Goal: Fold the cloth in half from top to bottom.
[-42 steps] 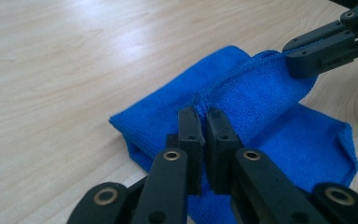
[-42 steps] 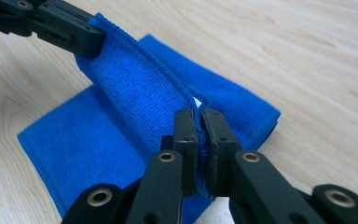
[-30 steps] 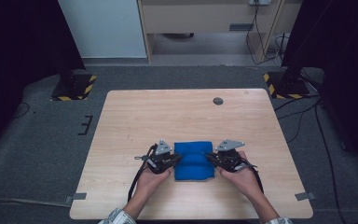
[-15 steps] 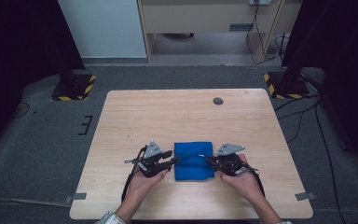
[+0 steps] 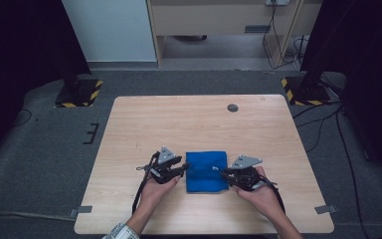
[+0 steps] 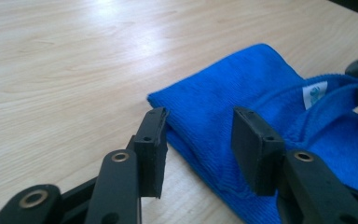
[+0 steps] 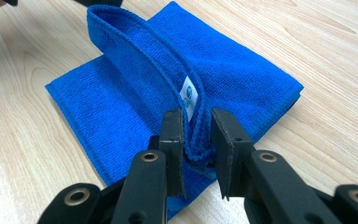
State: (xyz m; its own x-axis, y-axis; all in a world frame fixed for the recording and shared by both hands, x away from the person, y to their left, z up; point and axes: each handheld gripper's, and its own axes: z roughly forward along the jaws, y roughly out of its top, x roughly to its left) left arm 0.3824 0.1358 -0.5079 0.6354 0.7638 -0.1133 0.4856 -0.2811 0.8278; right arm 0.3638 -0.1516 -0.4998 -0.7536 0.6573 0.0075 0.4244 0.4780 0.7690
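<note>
The worktop (image 5: 199,124) is a pale wooden board with fine grain, a small dark round plug near its far edge and nothing else on it but a folded blue cloth (image 5: 207,171). The cloth lies near the person's edge, between the two hands. A second ago both tools were pressed in against its side edges; now the left one has drawn back a little and the cloth looks squarer and flatter from above, so the fold seems made and the letting-go begun.

The cloth is soft microfibre with a short looped pile and stitched hems, folded into a thick rectangle. In the right gripper view one hemmed edge (image 7: 140,51) stands up as a ridge across the top layer, with a small white label (image 7: 188,95) sewn into it.

The left hand-held gripper (image 6: 198,140) has just been opening: its jaws stand moderately apart, astride the cloth's near corner, and the flat black pads press on nothing. The right hand-held gripper (image 7: 196,140) has also just begun to open, yet its jaws are narrow and the raised hem is bunched between them, seemingly pinched by the left pad at least. I judge the upstanding edge will drop flat once that grip is freed.
</note>
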